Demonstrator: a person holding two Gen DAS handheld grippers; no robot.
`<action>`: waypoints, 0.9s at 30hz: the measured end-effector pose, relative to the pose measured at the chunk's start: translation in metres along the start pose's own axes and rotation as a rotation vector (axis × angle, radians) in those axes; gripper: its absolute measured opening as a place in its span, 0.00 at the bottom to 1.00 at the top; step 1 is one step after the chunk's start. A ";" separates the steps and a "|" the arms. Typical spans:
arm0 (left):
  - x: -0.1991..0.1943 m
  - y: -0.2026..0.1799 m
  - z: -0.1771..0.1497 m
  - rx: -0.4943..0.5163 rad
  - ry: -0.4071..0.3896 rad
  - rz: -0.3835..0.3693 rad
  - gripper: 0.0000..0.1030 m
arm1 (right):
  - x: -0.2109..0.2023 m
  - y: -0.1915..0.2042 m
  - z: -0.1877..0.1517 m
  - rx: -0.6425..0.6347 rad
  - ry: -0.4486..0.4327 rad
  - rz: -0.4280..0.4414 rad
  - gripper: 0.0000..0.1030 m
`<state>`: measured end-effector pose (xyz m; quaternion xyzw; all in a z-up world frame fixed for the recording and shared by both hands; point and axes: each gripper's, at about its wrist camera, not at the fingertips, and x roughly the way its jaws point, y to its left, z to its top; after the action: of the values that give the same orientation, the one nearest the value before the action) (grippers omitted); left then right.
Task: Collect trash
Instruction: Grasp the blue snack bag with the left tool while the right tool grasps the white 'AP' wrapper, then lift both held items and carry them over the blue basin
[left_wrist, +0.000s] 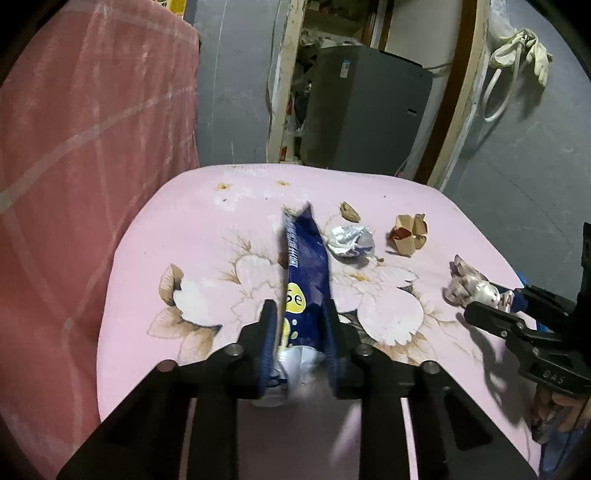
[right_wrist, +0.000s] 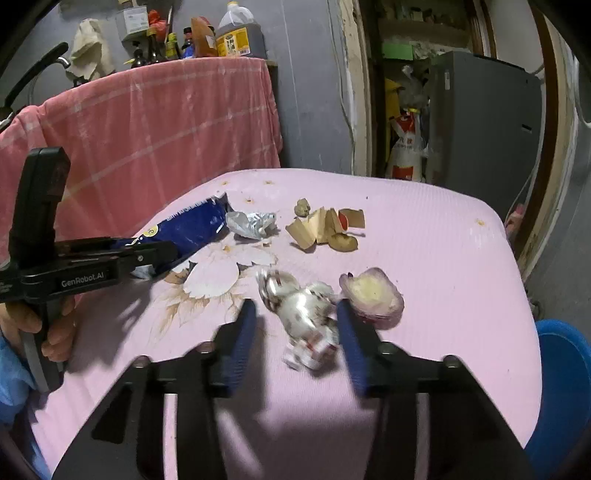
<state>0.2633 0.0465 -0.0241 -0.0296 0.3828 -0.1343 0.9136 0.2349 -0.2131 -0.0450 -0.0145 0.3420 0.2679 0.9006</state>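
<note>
Here the crumpled wrapper (right_wrist: 306, 317) lies well inside the pink table (right_wrist: 443, 258) edge.

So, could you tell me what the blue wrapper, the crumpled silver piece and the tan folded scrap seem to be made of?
Blue wrapper: probably thin plastic film, glossy and printed, creasing where it is pinched. Silver piece: looks like foil or metallised film, with shiny sharp crinkles. Tan scrap: likely matte paperboard, holding stiff flat folds.

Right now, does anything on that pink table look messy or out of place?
Yes. Litter is strewn over the pink floral tablecloth: a torn blue snack bag, crumpled silver foil, a crushed tan paper carton, a purple-skinned peel and a crumpled shiny wrapper.
</note>
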 end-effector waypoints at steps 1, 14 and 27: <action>0.000 -0.001 0.000 -0.005 0.001 -0.008 0.14 | 0.000 -0.001 -0.001 0.001 0.004 0.006 0.28; -0.030 -0.031 -0.015 -0.043 -0.076 -0.035 0.08 | -0.038 0.002 -0.009 -0.004 -0.158 0.060 0.22; -0.083 -0.095 -0.018 0.040 -0.396 -0.038 0.08 | -0.117 0.000 -0.006 -0.006 -0.540 -0.023 0.22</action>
<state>0.1733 -0.0214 0.0355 -0.0444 0.1922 -0.1507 0.9687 0.1585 -0.2694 0.0239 0.0510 0.0885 0.2526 0.9622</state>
